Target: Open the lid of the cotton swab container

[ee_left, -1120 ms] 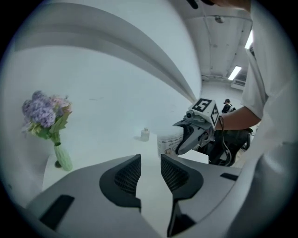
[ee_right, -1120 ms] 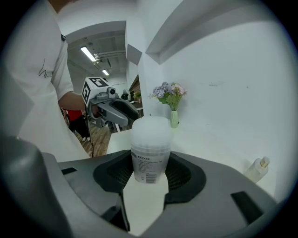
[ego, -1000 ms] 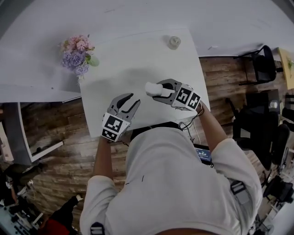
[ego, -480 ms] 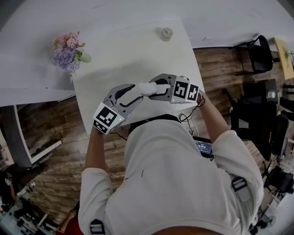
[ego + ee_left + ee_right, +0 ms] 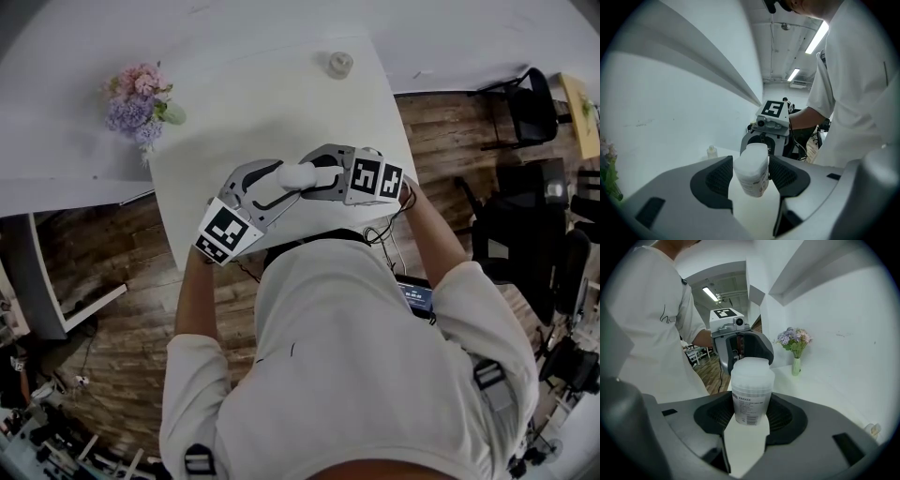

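Over the white table, the right gripper pinches the cotton swab container; the left gripper has its jaws, just opening, spread around it.

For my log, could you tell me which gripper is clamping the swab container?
The right gripper presses the cotton swab container; the left gripper has just been opening its jaws and only flanks it.

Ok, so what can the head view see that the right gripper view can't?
Only the head view shows the black chair on the wooden floor. Only the right gripper view shows the ceiling light and the printed label. Both show the white container, the flowers and the white table.
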Tool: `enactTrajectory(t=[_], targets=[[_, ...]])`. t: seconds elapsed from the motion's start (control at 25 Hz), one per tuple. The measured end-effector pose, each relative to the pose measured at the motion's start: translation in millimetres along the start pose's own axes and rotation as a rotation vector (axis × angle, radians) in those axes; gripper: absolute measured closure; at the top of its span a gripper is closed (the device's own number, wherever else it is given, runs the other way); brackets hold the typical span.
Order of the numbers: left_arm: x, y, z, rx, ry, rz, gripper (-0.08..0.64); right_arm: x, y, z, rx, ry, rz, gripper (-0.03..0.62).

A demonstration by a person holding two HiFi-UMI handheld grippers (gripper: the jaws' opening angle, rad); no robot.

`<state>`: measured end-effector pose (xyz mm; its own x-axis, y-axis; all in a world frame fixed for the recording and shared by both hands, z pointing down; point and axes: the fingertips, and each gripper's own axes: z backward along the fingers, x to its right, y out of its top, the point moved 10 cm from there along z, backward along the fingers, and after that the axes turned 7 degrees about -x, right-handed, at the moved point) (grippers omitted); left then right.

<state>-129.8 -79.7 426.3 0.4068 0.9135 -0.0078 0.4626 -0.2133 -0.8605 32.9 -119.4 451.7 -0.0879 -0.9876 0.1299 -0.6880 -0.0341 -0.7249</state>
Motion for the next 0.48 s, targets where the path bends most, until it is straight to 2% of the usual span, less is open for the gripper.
enactTrajectory(t=[0.2, 0.48], targets=[[0.3, -1.8, -1.2, 0.013, 0.035, 0.019, 0.314, -0.3, 2.0, -3.6, 0.002, -0.017, 0.002, 0.396], [-0.4, -7.1, -1.5, 0.017, 0.040, 0.047, 0.313, 0.0, 0.8, -8.2, -0.006, -0.025, 0.005, 0.396]])
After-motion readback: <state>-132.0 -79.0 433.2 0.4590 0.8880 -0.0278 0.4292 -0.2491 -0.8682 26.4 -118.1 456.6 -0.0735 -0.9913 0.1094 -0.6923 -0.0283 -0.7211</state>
